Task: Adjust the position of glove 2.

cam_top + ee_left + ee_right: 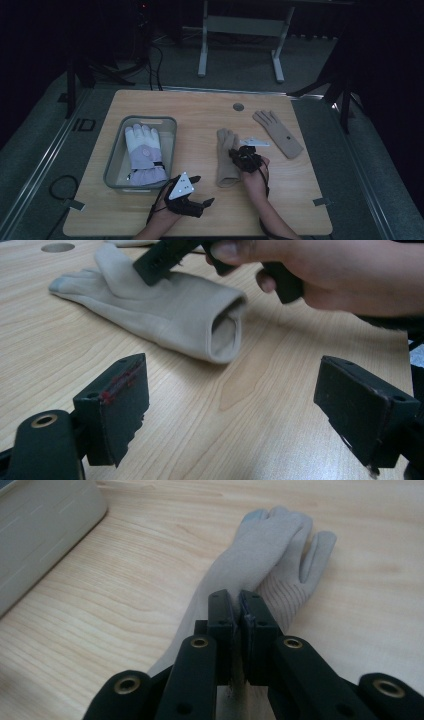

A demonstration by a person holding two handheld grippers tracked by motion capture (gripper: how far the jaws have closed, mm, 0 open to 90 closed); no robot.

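black hand-held gripper (192, 191), grey triangular plate (181, 186)

Grey bin (40, 535) cut off top-left

High view: I look forward and down over the whole table (200, 107) from its near side. Left gripper view: low, close to the tabletop, facing right toward the beige glove (170, 310). Right gripper view: very close, looking along that same glove toward the far edge. All three share it.
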